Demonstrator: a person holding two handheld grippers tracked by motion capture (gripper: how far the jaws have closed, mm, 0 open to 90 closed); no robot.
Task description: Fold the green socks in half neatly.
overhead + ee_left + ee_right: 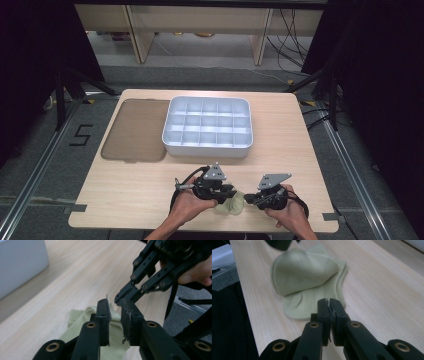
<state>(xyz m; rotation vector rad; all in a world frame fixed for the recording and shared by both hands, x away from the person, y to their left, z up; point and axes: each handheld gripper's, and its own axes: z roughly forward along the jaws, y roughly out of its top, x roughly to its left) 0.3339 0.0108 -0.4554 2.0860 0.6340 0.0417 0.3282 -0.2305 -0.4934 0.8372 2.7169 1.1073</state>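
Low in the frame's centre, a pale green folded knit cloth (232,205) lies on the light wooden table (125,190), just between the left gripper (226,192), jaws slightly parted over its edge, and the right gripper (248,198), jaws pressed together, holding nothing.

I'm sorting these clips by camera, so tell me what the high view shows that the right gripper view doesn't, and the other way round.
High view alone: the white divided tray, the brown lid lying flat beside it, both of the person's hands, and the floor around the table.

Right gripper view alone: a close look at the right hand-held gripper, its jaws shut with nothing between them, just short of the sock's edge, and the sock's folded layers.

Both: the pale green sock on the wooden table.
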